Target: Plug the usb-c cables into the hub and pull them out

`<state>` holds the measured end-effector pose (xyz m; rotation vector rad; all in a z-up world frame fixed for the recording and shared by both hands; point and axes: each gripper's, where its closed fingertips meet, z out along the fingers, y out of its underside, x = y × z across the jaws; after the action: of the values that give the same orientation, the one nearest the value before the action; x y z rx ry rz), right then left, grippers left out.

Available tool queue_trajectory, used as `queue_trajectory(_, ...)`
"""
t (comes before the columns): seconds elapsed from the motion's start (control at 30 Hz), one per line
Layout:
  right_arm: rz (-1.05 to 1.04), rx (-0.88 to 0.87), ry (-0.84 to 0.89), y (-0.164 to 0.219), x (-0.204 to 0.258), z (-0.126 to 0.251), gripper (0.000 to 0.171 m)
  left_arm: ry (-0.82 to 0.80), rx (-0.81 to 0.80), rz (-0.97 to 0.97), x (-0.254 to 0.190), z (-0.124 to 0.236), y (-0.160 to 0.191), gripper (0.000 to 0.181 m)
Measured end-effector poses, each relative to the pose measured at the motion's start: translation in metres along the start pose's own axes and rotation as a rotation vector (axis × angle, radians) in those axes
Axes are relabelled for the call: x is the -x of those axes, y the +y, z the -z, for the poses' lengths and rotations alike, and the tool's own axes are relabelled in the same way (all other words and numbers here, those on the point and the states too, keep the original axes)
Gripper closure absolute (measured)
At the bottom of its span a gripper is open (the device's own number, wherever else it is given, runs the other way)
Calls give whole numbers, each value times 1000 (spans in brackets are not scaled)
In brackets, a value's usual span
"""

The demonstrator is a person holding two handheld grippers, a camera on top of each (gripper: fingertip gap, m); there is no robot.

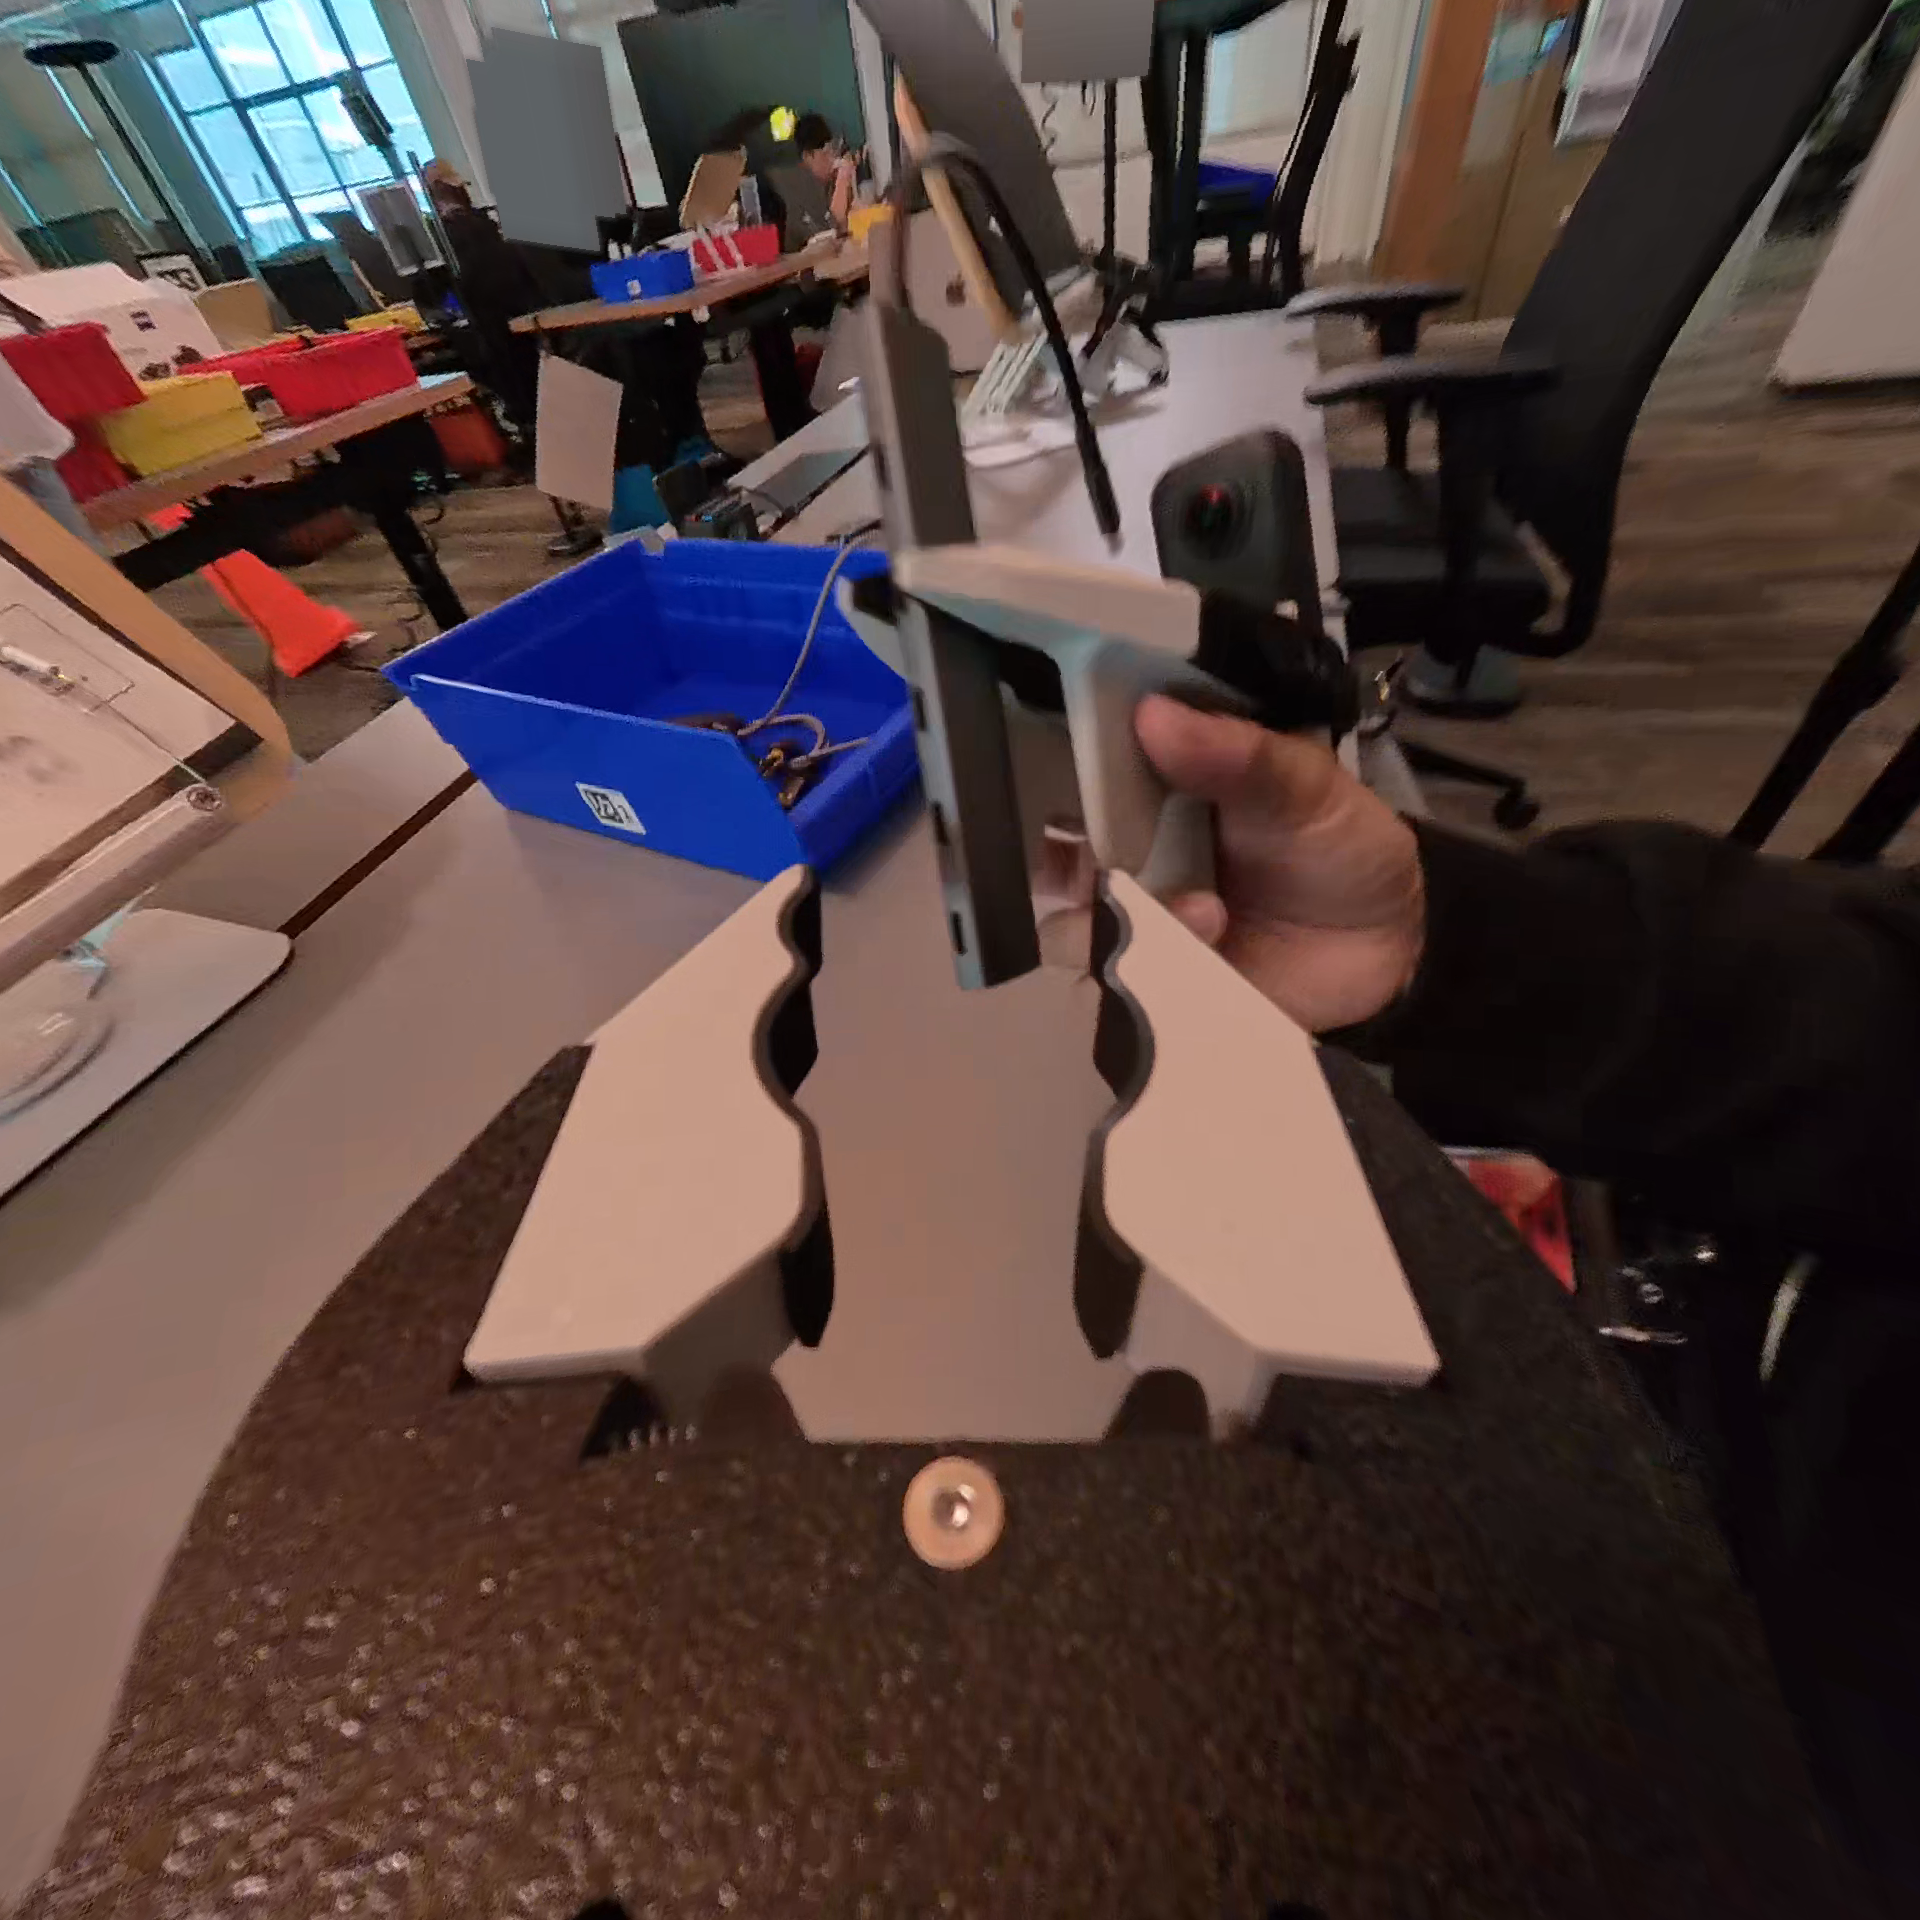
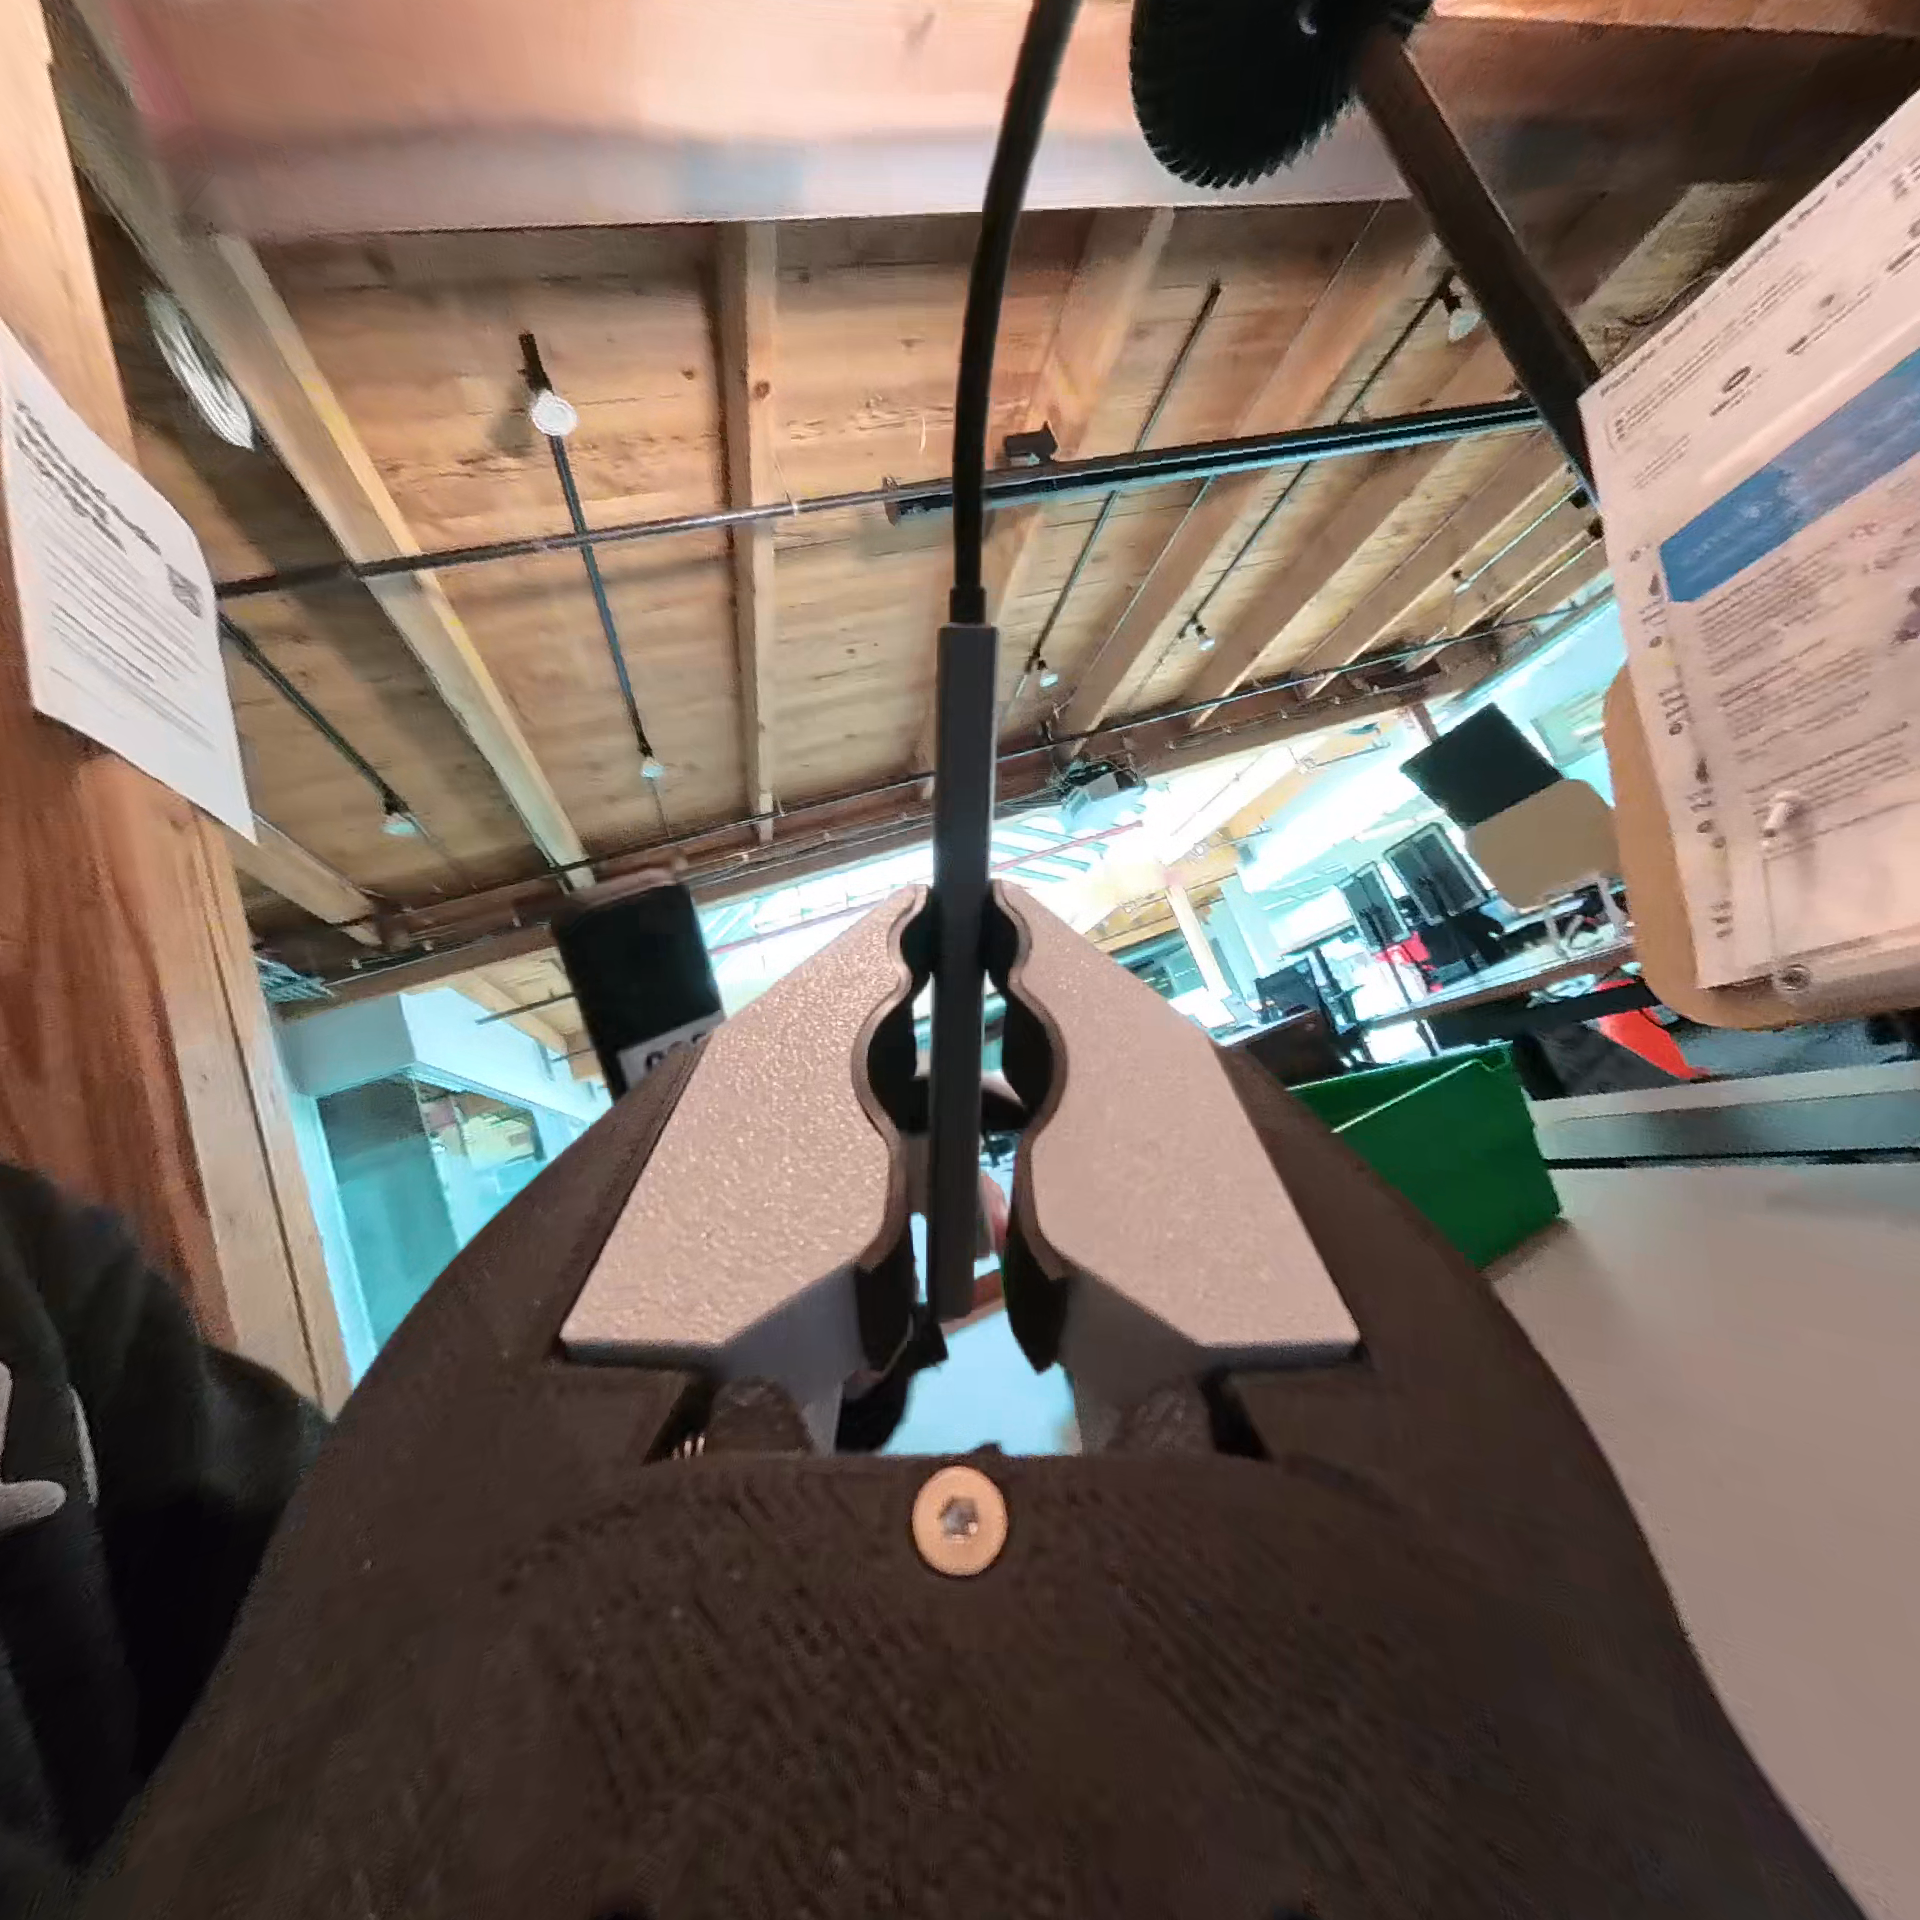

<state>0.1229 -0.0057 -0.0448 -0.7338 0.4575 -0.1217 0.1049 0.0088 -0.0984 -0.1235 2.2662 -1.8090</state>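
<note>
Clamped between the fingers of the right gripper (image 2: 961, 935), the grey hub (image 2: 958, 997) was held upright, with its black cable (image 2: 992, 343) curving away above the fingertips. The fingers of the left gripper (image 1: 954, 935) were spread apart and nothing was held between them. Just beyond their tips the hub (image 1: 940, 623) was seen, gripped by the right gripper (image 1: 883, 603). Beyond the left finger a blue bin (image 1: 582, 707) with cables (image 1: 790, 748) was placed on the counter (image 1: 312, 1039).
</note>
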Motion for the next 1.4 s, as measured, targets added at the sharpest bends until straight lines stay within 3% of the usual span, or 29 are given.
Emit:
queue_trajectory(0.07,0,-2,-33,3,6,-3,163,-38,24,-58,-6,-6,8,145)
queue_trajectory(0.1,3,1,-33,4,7,-4,163,-73,27,-80,-5,-8,9,163)
queue_trajectory(0.23,12,72,-22,7,9,-2,158,-167,42,-230,8,-3,8,166)
queue_trajectory(0.27,-15,110,31,10,2,1,150,-227,58,-335,17,2,7,167)
queue_trajectory(0.3,-36,167,76,17,-4,5,128,-313,91,-456,30,9,6,167)
queue_trajectory(0.4,-110,508,88,59,-1,26,98,-570,162,-873,64,37,-10,169)
queue_trajectory(0.47,-67,641,54,66,18,33,100,-665,170,-1155,73,51,-21,173)
queue_trajectory(0.57,304,631,115,35,38,23,112,-732,263,-1447,87,62,-18,174)
queue_trajectory(0.6,427,655,162,27,39,23,113,-736,264,-1466,90,64,-16,174)
queue_trajectory(0.67,644,623,320,4,30,19,93,-751,296,-1504,95,67,-15,174)
queue_trajectory(0.73,744,517,392,-14,31,11,93,-778,319,-1564,98,67,-13,174)
queue_trajectory(0.8,733,467,391,-12,35,3,95,-805,330,-1597,98,64,-12,174)
queue_trajectory(0.9,705,547,404,17,12,2,86,-841,299,-1614,90,58,-15,175)
queue_trajectory(1.0,781,520,382,30,3,1,101,-843,247,-1620,80,52,-20,175)
queue_trajectory(1.07,841,559,378,34,-2,3,100,-843,221,-1644,78,49,-20,174)
queue_trajectory(1.17,911,514,263,31,15,0,105,-793,195,-1651,78,44,-12,174)
queue_trajectory(1.23,844,504,183,36,26,0,115,-730,175,-1719,70,38,-5,174)
queue_trajectory(1.3,799,619,284,46,-2,11,103,-725,138,-1714,63,35,-7,175)
queue_trajectory(1.4,812,660,314,58,-17,21,112,-769,110,-1678,63,38,-21,174)
